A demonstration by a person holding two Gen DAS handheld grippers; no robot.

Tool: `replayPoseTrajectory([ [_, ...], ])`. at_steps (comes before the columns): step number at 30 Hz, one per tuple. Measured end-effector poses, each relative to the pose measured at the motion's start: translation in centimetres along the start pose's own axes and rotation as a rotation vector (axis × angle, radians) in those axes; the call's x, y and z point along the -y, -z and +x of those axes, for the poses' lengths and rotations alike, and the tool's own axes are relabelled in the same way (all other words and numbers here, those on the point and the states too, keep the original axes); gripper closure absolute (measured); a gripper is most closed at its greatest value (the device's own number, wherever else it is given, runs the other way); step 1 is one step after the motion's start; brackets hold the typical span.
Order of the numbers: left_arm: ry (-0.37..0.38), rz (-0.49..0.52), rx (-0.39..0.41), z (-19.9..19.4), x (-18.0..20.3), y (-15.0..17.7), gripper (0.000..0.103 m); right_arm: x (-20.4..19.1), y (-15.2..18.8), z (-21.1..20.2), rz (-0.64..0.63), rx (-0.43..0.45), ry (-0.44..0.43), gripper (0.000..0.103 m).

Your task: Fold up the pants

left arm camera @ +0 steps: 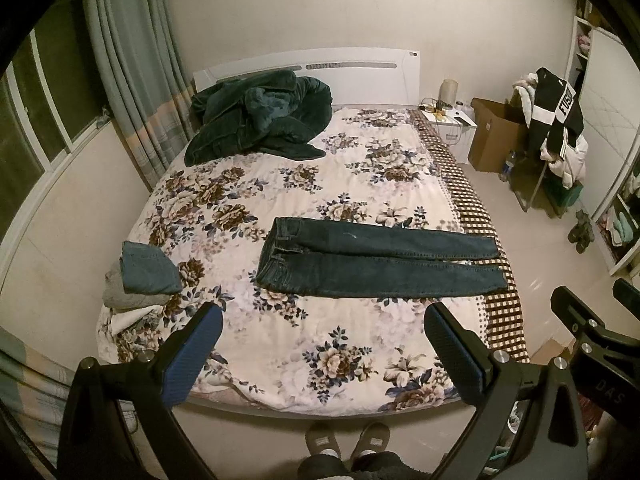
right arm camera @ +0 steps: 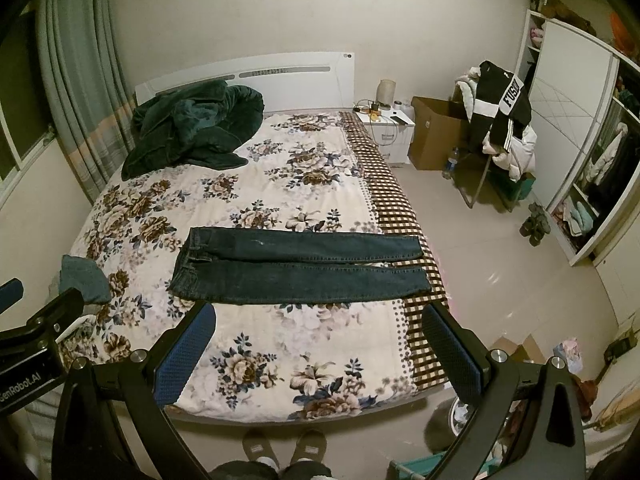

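Observation:
Dark blue jeans point(left arm camera: 372, 260) lie flat across the floral bed point(left arm camera: 280, 344), waistband to the left, both legs side by side reaching the bed's right edge. They also show in the right wrist view point(right arm camera: 304, 268). My left gripper point(left arm camera: 324, 320) is open and empty, held above the bed's near edge, short of the jeans. My right gripper point(right arm camera: 320, 316) is open and empty too, just in front of the jeans' near leg. The right gripper's body shows at the right of the left wrist view point(left arm camera: 592, 328).
A stack of folded clothes point(left arm camera: 140, 276) sits at the bed's left edge. A dark green blanket point(left arm camera: 260, 120) is heaped by the headboard. A nightstand point(right arm camera: 386, 128), cardboard box point(right arm camera: 436, 132) and clothes-draped chair point(right arm camera: 500, 120) stand right of the bed. A wardrobe point(right arm camera: 580, 152) lines the right wall.

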State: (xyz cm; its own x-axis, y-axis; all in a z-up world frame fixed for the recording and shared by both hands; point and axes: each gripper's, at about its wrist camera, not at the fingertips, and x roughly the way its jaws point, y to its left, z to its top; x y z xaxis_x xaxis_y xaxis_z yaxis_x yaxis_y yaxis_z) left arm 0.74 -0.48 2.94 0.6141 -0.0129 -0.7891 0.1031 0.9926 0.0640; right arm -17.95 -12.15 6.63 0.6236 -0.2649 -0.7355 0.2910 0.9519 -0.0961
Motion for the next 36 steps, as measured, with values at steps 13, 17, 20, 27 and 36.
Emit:
replayPoseTrajectory([
  [13,0.002,-0.003,0.004,-0.6,0.5,-1.2,0.0,0.0,0.1,-0.1,-0.001,0.003,-0.005,0.0],
  [17,0.002,-0.005,0.005,-0.6,0.4,-1.1,0.0,0.0,0.1,0.0,-0.001,0.002,-0.007,0.0],
  [20,0.001,-0.004,0.009,-0.6,0.4,-0.9,0.0,-0.1,-0.1,-0.2,-0.002,0.0,-0.009,0.0],
  [27,-0.002,-0.006,0.011,-0.6,0.4,-0.9,0.0,-0.1,-0.1,-0.2,-0.006,0.002,-0.012,0.0],
  [36,0.0,-0.006,0.013,-0.6,0.4,-0.9,0.0,-0.2,-0.2,-0.4,-0.005,0.006,-0.013,0.0],
])
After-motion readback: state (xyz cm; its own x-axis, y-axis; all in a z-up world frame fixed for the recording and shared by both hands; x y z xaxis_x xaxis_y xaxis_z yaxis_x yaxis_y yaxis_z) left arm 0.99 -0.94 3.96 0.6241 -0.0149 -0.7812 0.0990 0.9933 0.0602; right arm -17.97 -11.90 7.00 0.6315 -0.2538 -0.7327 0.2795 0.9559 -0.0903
